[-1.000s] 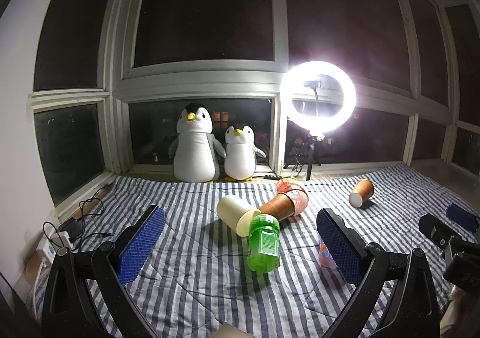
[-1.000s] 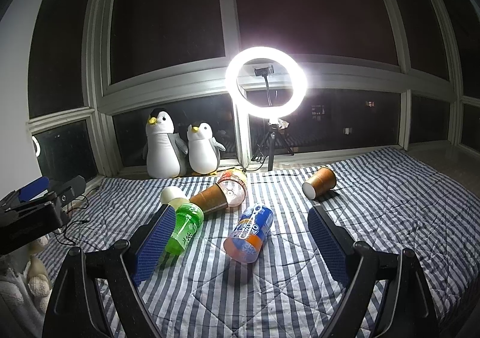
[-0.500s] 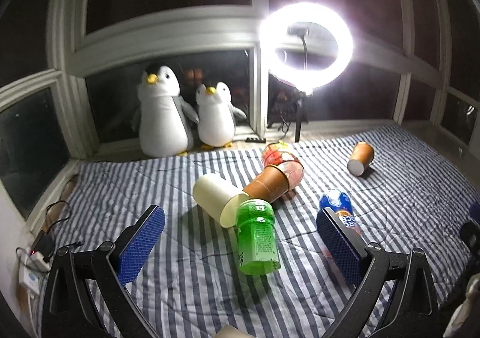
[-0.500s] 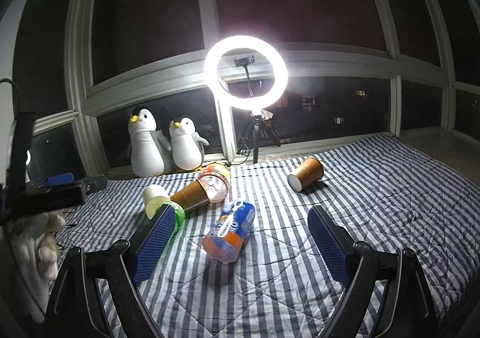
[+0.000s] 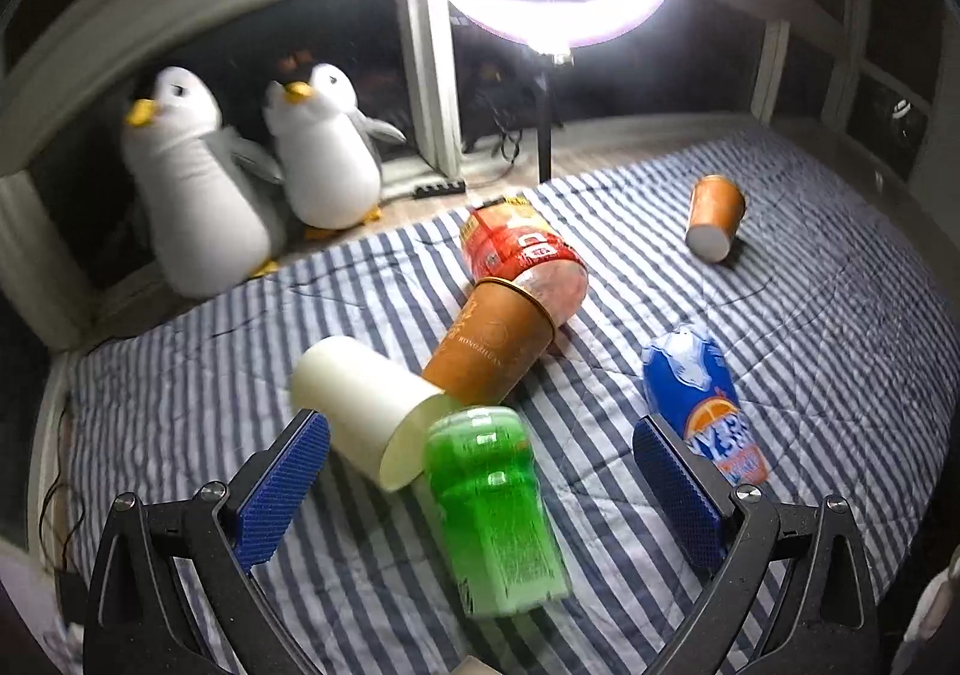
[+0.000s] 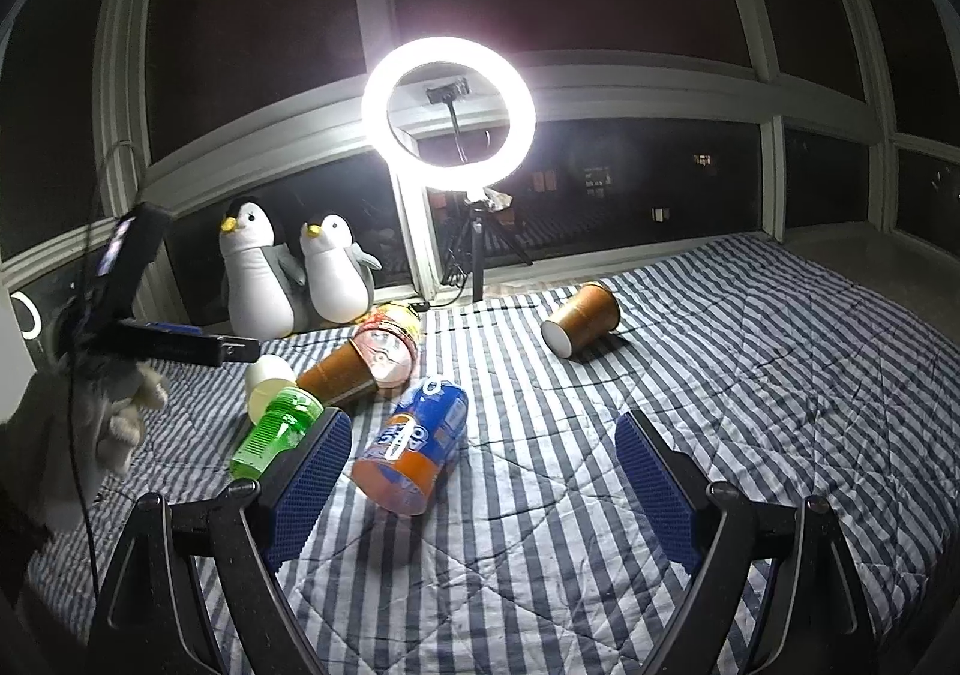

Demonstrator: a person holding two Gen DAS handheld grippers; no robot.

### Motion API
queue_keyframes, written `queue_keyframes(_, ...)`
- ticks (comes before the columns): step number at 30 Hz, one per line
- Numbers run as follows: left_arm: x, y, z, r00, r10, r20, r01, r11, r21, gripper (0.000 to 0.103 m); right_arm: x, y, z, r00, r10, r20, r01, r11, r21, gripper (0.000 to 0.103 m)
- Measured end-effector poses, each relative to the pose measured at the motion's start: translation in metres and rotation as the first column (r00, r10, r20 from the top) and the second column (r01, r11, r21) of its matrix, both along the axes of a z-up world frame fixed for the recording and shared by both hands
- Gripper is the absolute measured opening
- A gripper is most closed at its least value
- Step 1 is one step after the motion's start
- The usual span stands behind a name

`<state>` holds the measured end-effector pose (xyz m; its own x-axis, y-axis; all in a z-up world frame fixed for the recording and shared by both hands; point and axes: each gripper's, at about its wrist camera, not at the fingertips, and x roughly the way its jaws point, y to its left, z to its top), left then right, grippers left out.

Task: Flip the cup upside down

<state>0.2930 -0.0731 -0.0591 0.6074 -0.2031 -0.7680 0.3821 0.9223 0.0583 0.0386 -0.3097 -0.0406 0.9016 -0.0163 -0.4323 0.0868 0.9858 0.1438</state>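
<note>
Three cups lie on their sides on the striped blanket [image 5: 810, 315]. A cream cup [image 5: 366, 411] lies just ahead of my left gripper [image 5: 480, 489], which is open and empty, close above a green bottle [image 5: 495, 507]. A brown paper cup [image 5: 492, 345] lies behind it, touching a red-labelled bottle [image 5: 522, 255]. Another brown cup [image 5: 714, 216] lies apart at the far right; it also shows in the right wrist view [image 6: 582, 321]. My right gripper [image 6: 483, 471] is open and empty, held back from a blue-orange bottle [image 6: 417, 450].
Two plush penguins [image 6: 294, 270] stand at the window sill. A lit ring light [image 6: 447, 105] on a tripod stands behind the blanket. The left gripper's body and a gloved hand [image 6: 102, 375] show at the left of the right wrist view.
My left gripper has moved forward and tilted down toward the cream cup and green bottle, which now loom larger. My right gripper has drifted only a little. Nothing on the blanket moved.
</note>
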Motion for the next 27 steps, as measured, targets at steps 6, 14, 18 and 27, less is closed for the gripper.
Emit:
queue_keyframes(6,0.063,-0.03,-0.032,0.985,-0.067,-0.16,0.077,0.996,0.054,0.098,0.003,-0.015,-0.008,0.999,-0.037,-0.017,0.037,0.999,0.014,0.087)
queue_keyframes(14,0.107,-0.068,-0.074,0.953,-0.129,-0.275,0.177,0.971,0.159,0.098,0.012,-0.041,-0.018,0.995,-0.083,-0.049,0.085,0.995,0.046,0.087)
queue_keyframes(18,0.117,-0.072,-0.089,0.949,-0.116,-0.295,0.182,0.961,0.208,0.098,0.016,-0.048,-0.022,0.994,-0.088,-0.058,0.091,0.994,0.06,0.087)
queue_keyframes(27,0.128,-0.066,-0.107,0.943,-0.092,-0.321,0.178,0.951,0.253,0.073,0.02,-0.047,-0.026,0.994,-0.087,-0.069,0.091,0.994,0.061,0.087)
